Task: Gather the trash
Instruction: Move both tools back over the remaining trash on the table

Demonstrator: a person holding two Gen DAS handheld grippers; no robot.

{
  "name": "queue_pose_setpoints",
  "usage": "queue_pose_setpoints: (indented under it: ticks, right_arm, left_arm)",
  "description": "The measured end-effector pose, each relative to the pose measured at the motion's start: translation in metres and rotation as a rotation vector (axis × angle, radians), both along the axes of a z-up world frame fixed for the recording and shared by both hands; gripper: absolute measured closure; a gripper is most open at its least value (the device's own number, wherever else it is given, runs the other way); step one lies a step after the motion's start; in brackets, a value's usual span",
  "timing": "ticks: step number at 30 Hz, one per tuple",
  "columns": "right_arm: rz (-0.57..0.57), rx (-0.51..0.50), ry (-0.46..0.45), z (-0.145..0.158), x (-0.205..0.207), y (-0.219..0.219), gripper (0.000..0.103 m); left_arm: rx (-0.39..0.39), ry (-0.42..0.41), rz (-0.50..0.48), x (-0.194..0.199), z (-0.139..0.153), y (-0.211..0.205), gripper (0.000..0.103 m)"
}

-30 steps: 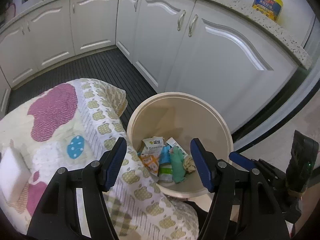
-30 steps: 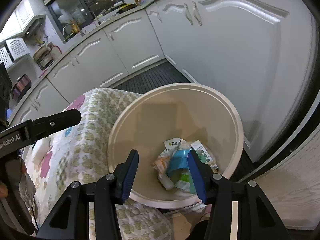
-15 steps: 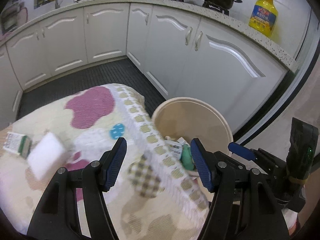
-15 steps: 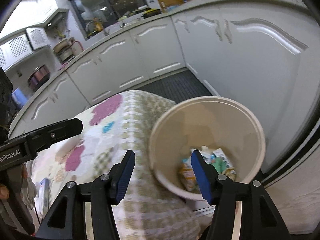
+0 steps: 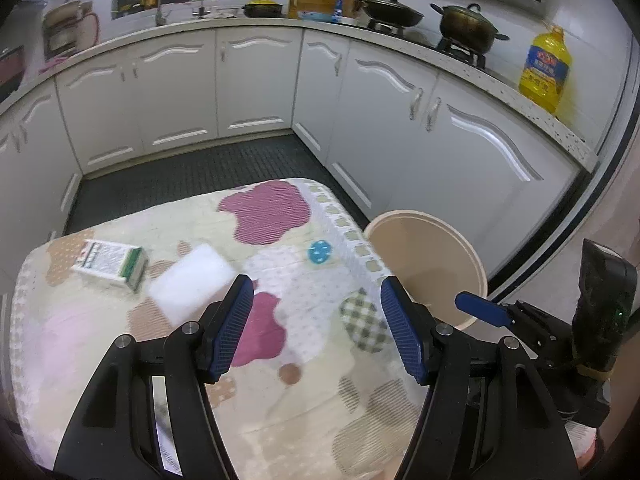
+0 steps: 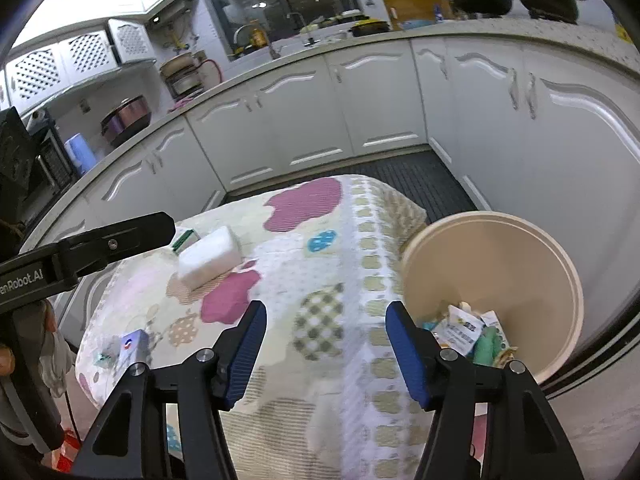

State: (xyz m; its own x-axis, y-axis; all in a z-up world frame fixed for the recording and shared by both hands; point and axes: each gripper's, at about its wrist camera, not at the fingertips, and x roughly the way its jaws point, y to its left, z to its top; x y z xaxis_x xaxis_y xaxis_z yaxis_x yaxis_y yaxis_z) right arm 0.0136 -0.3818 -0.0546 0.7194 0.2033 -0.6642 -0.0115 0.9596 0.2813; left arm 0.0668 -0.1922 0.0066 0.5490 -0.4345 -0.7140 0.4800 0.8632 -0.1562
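A beige bin (image 6: pixel 520 248) stands on the floor at the table's right edge and holds several wrappers (image 6: pixel 464 332); its rim (image 5: pixel 430 216) shows in the left wrist view. On the patterned tablecloth (image 5: pixel 280 272) lie a white and green carton (image 5: pixel 110 264) and a white foam block (image 5: pixel 192 284), also the foam block (image 6: pixel 210 256) in the right wrist view, plus a small blue and white packet (image 6: pixel 130 346) near the front left. My left gripper (image 5: pixel 316 324) hangs open over the cloth, empty. My right gripper (image 6: pixel 322 342) is above the table's right part, its jaws opening with nothing between them.
White cabinets (image 5: pixel 256 84) wrap around the back and right, with a dark ribbed floor mat (image 5: pixel 192 172) between them and the table. Pots and a yellow oil bottle (image 5: pixel 546 68) stand on the counter. A person's hand (image 6: pixel 8 360) holds the left gripper's handle.
Both grippers pulled up and back to the left from over the bin to above the table. The right gripper's jaws widened. The carton and foam block came into view.
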Motion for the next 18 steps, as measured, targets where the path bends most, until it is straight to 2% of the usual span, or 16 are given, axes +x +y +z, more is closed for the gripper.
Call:
queue_pose_setpoints:
  ticks: [11, 18]
  right_arm:
    - [0.058, -0.016, -0.008, 0.005, 0.0, 0.032, 0.041]
    - [0.098, -0.023, -0.013, 0.009, -0.003, 0.051, 0.04]
  left_arm:
    - [-0.017, 0.008, 0.058, -0.007, -0.001, 0.042, 0.038]
    - [-0.098, 0.082, 0.061, -0.004, 0.004, 0.074, 0.038]
